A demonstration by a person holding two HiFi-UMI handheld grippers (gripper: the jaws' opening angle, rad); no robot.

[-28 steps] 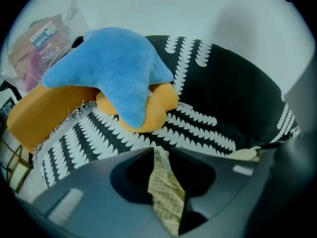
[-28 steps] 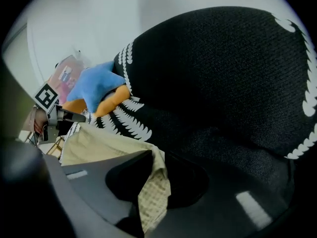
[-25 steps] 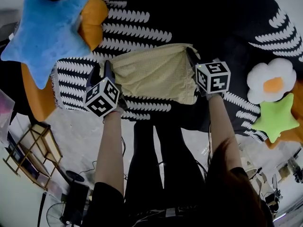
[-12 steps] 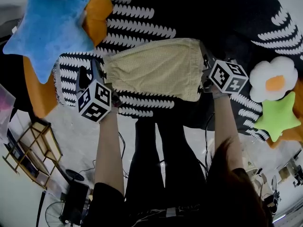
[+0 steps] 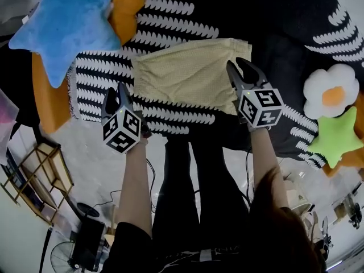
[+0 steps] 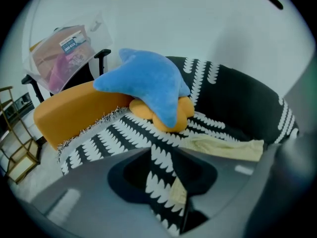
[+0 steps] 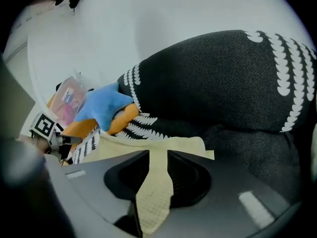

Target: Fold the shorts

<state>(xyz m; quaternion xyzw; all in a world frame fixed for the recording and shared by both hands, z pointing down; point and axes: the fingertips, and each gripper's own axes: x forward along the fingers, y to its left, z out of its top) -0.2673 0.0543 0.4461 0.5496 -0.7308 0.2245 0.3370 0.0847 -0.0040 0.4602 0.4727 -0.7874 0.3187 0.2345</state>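
Pale yellow shorts (image 5: 187, 73) lie folded flat on the black-and-white patterned blanket (image 5: 170, 27) over the sofa. My left gripper (image 5: 118, 94) hovers off the shorts' near left corner, jaws apart and empty. In the left gripper view the shorts (image 6: 228, 147) lie to the right, and blanket plus a scrap of yellow show through the gap of the left gripper (image 6: 166, 155). My right gripper (image 5: 242, 70) is over the shorts' right edge, open. In the right gripper view the shorts (image 7: 119, 150) show through the gap of the right gripper (image 7: 158, 155).
A blue star pillow (image 5: 62, 27) and an orange cushion (image 5: 122, 10) sit at the far left. A white flower pillow (image 5: 330, 92) and a green star pillow (image 5: 335, 135) lie at the right. A wooden rack (image 5: 40, 175) stands on the floor at the left.
A second ago both grippers held the shorts' side corners. The shorts now lie flat, and both grippers have come off them and drawn back toward the person.
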